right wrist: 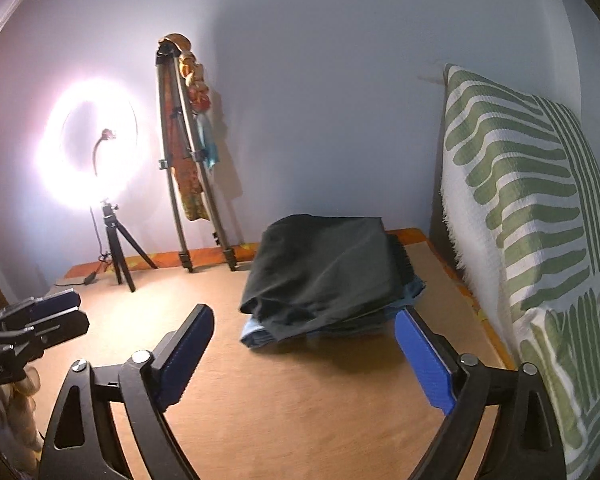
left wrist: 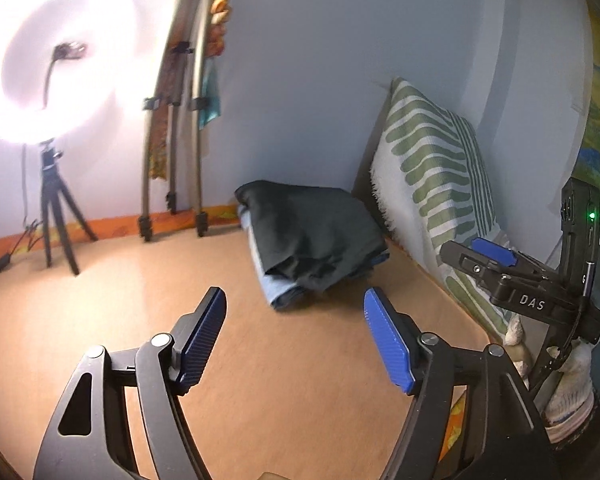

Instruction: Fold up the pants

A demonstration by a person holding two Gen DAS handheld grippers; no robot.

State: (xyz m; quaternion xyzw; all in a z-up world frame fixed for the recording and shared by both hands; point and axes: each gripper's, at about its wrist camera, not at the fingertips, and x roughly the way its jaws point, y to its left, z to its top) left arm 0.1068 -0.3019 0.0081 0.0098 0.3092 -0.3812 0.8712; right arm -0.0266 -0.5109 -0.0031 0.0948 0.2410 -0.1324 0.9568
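Black pants [right wrist: 324, 268] lie folded on top of a small pile at the far right of the bench [right wrist: 260, 400]. Under them sits a folded light blue piece [right wrist: 256, 330], and some darker blue cloth peeks out on the right side of the pile. The pile is just beside the green and white striped cushion [right wrist: 532, 208] that leans on the right wall.

The left gripper [left wrist: 294, 336] hangs over the bare wood in front of the pile. Its blue fingers [left wrist: 202, 340] are spread wide and hold nothing. The right gripper [right wrist: 312, 358] is spread wide too and holds nothing. Its right finger looks very near the pile's near edge, but I cannot tell if it touches.

I think the folding is mostly done. The black pants look neat and flat, with one lumpy corner at the near left. No loose pants are in sight on the bench, so maybe nothing is left to fold, or a new pair has to come from somewhere out of view.

Far to the left a bright ring lamp [right wrist: 90, 142] stands on a little black tripod. A tall tripod [right wrist: 188, 168] with colourful cloth on it leans on the far wall.

In the left view, the right gripper's black body says "DAS" in white letters. A small green light glows above it. In the right view, a label on the left gripper is too cut off to read.
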